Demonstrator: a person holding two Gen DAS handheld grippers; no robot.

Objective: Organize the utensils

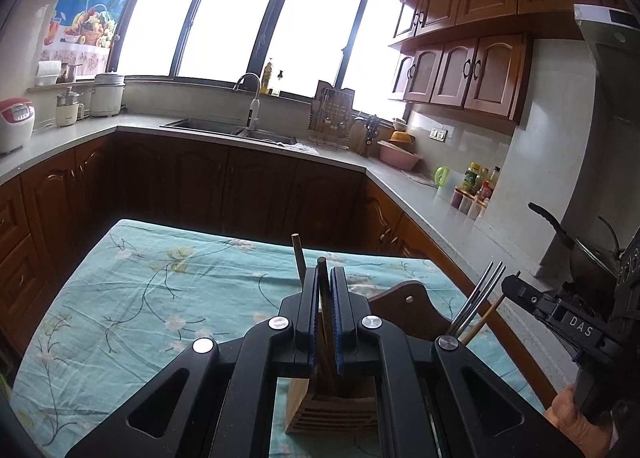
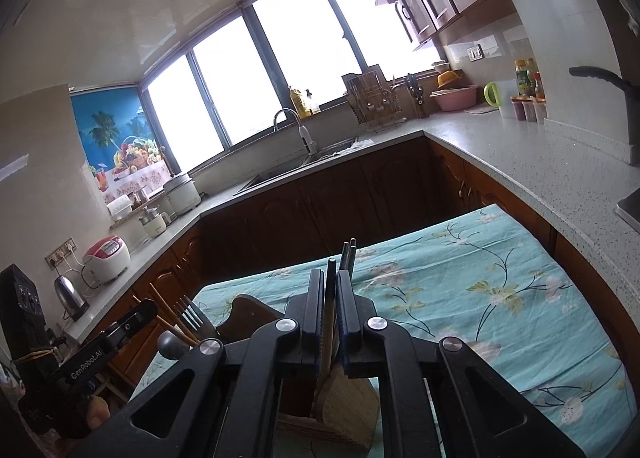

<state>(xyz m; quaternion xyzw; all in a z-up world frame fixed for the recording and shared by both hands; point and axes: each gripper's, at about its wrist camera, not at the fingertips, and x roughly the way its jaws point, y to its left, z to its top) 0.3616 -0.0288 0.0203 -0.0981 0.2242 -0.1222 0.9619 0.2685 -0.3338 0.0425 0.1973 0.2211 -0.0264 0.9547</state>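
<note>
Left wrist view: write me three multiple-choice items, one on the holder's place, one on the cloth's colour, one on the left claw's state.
1. Where does the holder stand?
A. In the sink
B. On the cloth
C. On the counter

2. What colour is the cloth?
A. Red
B. Plain white
C. Teal with flowers

3. How is the left claw?
A. Shut on a dark stick
B. Wide open and empty
C. Shut on a fork

Answers: 1 B, cloth shows on both sides of its base; 2 C, teal with pale blossoms and stems; 3 A, the blue pads close on the stick above the holder.
</note>
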